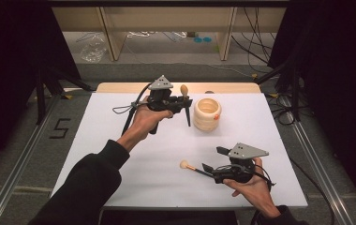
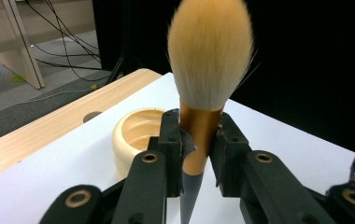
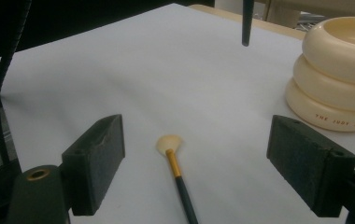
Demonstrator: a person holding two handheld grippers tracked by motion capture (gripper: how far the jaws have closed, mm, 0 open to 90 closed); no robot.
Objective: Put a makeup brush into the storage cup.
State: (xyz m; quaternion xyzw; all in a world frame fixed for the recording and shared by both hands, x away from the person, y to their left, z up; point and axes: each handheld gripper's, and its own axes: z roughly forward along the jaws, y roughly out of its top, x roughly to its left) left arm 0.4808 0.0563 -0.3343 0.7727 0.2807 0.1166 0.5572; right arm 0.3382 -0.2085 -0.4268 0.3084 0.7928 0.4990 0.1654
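While left claw (image 1: 186, 104) clamps the big brush (image 2: 202, 88) beside the holder (image 1: 207, 114), right claw (image 3: 213, 158) gapes over the small brush (image 3: 174, 161); off-centre closing could roll it away.

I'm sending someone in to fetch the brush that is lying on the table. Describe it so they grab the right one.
On the white table top, look at the near right part, in front of the cream ribbed holder. There the small fan brush with pale bristles, gold ferrule and dark handle lies flat between the open jaws of the right gripper. The other brush, a big fluffy round-headed one, is clamped upright in the left gripper.
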